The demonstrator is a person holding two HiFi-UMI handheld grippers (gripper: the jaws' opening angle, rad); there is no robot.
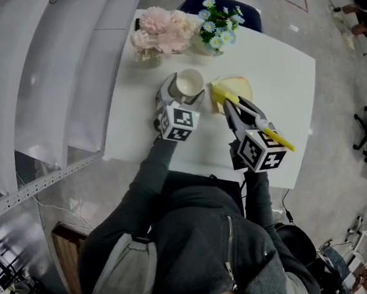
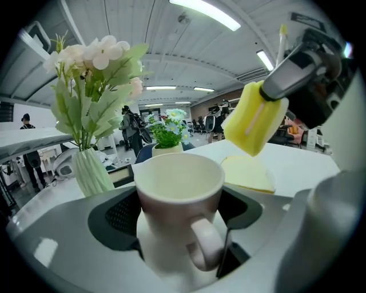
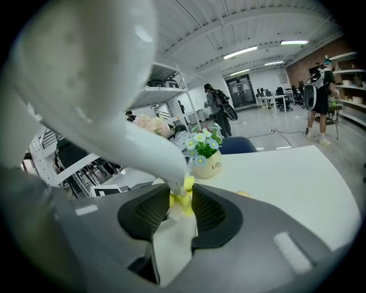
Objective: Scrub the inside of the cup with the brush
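The cup (image 1: pixel 189 82) stands upright, mouth up, about midway between the desk's (image 1: pixel 287 81) near and far edges, with its handle turned toward the person. The left fingers (image 2: pixel 114 220) stand wide and press on its sides, likely to steady it against the scrubbing. The brush (image 2: pixel 254 123) hangs just right of the rim, not yet inside, above a yellow pad (image 1: pixel 239 87). Its long axis slants forward and down from the right fingers (image 3: pixel 146 214), which are clamped on the handle, and its head points toward the cup.
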